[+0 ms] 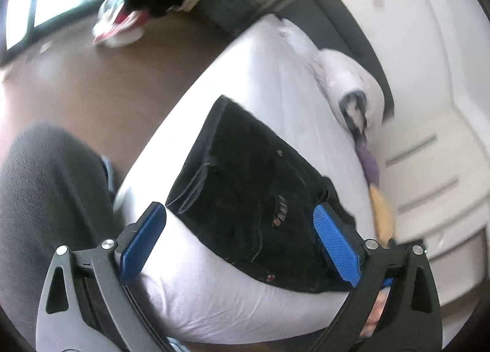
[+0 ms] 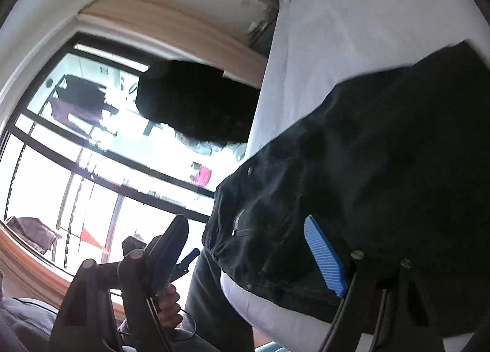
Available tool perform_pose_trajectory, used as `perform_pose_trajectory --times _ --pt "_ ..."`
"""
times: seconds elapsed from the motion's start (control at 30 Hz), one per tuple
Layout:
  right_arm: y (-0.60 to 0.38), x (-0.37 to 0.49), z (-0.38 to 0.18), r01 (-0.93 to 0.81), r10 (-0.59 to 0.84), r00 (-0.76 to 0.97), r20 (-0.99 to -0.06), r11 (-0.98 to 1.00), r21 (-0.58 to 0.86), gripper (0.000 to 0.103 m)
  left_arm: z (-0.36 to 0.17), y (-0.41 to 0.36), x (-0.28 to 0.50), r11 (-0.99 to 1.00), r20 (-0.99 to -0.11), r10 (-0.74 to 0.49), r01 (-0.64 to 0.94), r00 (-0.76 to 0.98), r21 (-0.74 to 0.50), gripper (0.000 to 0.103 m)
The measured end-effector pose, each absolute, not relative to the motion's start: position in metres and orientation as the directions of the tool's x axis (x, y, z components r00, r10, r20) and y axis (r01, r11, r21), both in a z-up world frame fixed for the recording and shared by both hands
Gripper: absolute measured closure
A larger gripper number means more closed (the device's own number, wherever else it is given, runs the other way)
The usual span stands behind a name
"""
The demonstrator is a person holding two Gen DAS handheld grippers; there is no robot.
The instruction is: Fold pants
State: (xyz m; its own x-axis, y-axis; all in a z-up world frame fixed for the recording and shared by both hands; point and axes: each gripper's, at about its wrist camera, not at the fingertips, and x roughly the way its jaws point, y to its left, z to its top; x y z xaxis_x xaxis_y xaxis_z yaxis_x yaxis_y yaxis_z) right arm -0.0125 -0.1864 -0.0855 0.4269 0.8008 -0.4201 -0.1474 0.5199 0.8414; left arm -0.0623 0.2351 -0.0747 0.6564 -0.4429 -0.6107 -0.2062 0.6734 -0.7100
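Left wrist view, pants: the black pants (image 1: 257, 198) lie folded into a compact dark block on the bed (image 1: 245, 82), near its closest edge, on the pale sheet.
Left wrist view, tongs: the left tongs (image 1: 242, 241) stand spread wide above the block; both blue pads are clear of the cloth and nothing is gripped.
Left wrist view, surroundings: a rolled pale bundle (image 1: 352, 85) sits well apart, farther up the bed; a person's grey-clad leg (image 1: 52, 192) is beside the mattress.
Right wrist view, pants: the pants (image 2: 382, 186) fill the right half, layered, with rivets and a seamed edge towards the bed's side.
Right wrist view, tongs: the right tongs (image 2: 248, 257) are released; one pad overlaps the cloth in the picture, the other is out over the room, nothing pinched.
Handling, judged: denim-like, fairly heavy and thick, limp yet not slippery, not fragile.
Hold point, judged: take the stacked layers at a corner of the seamed edge, one tong per corner.
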Motion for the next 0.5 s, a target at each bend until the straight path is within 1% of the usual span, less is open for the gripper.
perform_pose_trajectory --times 0.07,0.2,0.27,0.37,0.4,0.47,0.5 --pt "-0.169 -0.003 -0.087 -0.145 0.812 0.409 -0.416 0.508 0.849 0.024 -0.090 0.240 -0.057 0.626 -0.617 -0.481 -0.249 0.622 -0.739 0.005" --pt "-0.164 0.006 -0.083 -0.145 0.824 0.404 -0.397 0.486 0.862 0.024 -0.111 0.241 -0.050 0.576 -0.628 -0.523 -0.304 0.577 -0.759 0.005" --pt "-0.173 0.001 -0.081 -0.138 0.827 0.400 -0.394 0.480 0.867 0.024 -0.120 0.242 -0.047 0.556 -0.621 -0.535 -0.315 0.573 -0.769 0.006" --pt "-0.180 0.007 -0.085 -0.110 0.820 0.392 -0.417 0.492 0.863 0.025 -0.125 0.244 -0.044 0.541 -0.604 -0.543 -0.307 0.583 -0.783 0.007" --pt "-0.181 0.011 -0.088 -0.098 0.820 0.392 -0.416 0.487 0.868 0.025 -0.131 0.241 -0.047 0.543 -0.602 -0.545 -0.301 0.584 -0.784 0.010" --pt "-0.187 0.019 -0.097 -0.064 0.818 0.397 -0.416 0.477 0.877 0.025 -0.136 0.242 -0.043 0.531 -0.596 -0.557 -0.304 0.578 -0.791 0.021" --pt "-0.189 0.023 -0.102 -0.048 0.819 0.398 -0.414 0.469 0.882 0.025 -0.140 0.242 -0.042 0.522 -0.593 -0.559 -0.310 0.580 -0.795 0.027"
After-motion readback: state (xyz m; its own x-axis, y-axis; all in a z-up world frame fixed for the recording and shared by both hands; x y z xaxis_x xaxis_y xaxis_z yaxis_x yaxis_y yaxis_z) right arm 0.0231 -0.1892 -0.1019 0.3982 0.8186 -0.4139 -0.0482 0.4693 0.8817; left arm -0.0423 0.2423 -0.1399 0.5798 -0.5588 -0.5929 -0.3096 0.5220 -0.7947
